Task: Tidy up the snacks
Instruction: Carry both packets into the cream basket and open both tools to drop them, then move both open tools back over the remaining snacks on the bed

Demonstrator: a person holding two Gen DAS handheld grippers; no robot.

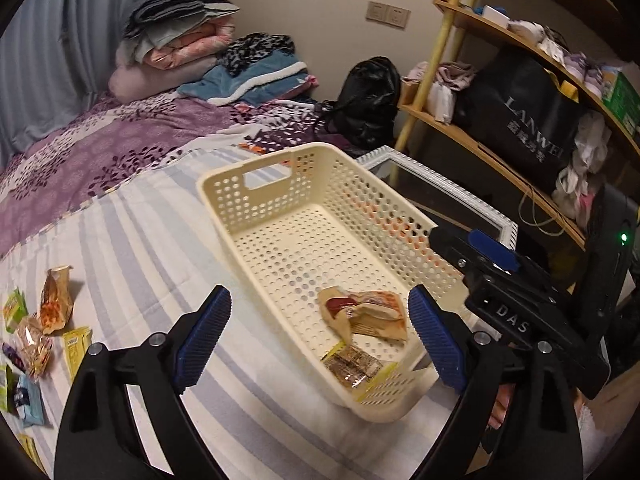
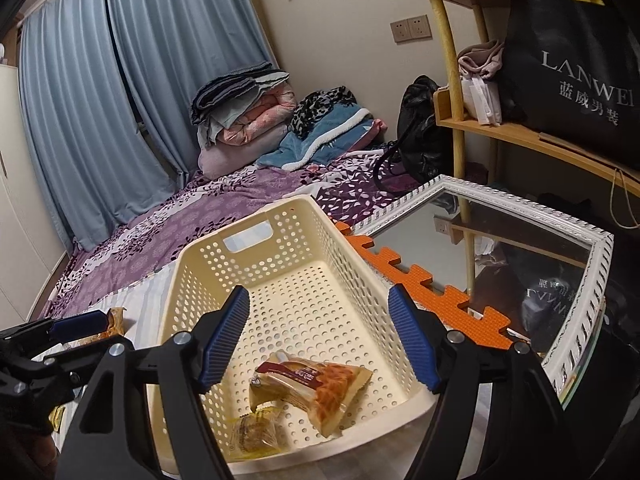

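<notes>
On bed, basket [image 1: 304,216] sitting as drop point; two snack packets [image 1: 366,314] lying at its near end. Your left gripper [image 1: 320,336] hovering wide, empty, packets just ahead between its fingers. Your right gripper [image 2: 318,344] also gaping, nothing held, over same end. Loose snacks [image 1: 56,304] waiting on striped sheet, well left of basket.

The basket [image 2: 304,264] is cream perforated plastic, smooth and faintly glossy. Snack packets [image 2: 316,388] inside are shiny crinkled film. The tool pads [image 1: 204,336] are ribbed blue rubber on matt black plastic. The striped bedsheet [image 1: 140,240] is soft matt cloth.
</notes>
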